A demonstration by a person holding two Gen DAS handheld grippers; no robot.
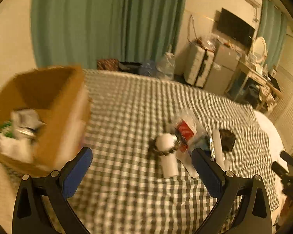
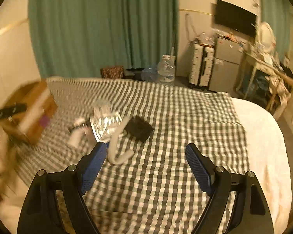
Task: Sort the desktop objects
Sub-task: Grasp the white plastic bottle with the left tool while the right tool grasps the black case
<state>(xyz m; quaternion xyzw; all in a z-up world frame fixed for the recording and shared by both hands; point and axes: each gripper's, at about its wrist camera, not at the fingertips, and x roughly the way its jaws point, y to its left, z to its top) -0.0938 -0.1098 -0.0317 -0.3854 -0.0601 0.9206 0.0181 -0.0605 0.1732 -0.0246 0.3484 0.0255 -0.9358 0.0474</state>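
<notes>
Clutter [image 1: 187, 142] sits bunched mid-bed on the checked cloth [image 1: 127, 107]: a white bottle [image 1: 167, 154] ringed by a bead bracelet [image 1: 166, 152], a red pack [image 1: 185, 131], a foil bag [image 2: 105, 124], a black wallet [image 2: 139, 129] and a pale cord [image 2: 117, 148]. Your box [image 1: 48, 113], at the bed's left edge, already holds a few blurred items, so sorting looks partly done with this pile left. Your left gripper [image 1: 141, 167] hangs spread and empty just short of the bottle; your right gripper [image 2: 144, 165] is spread and empty too, beside the cord.
</notes>
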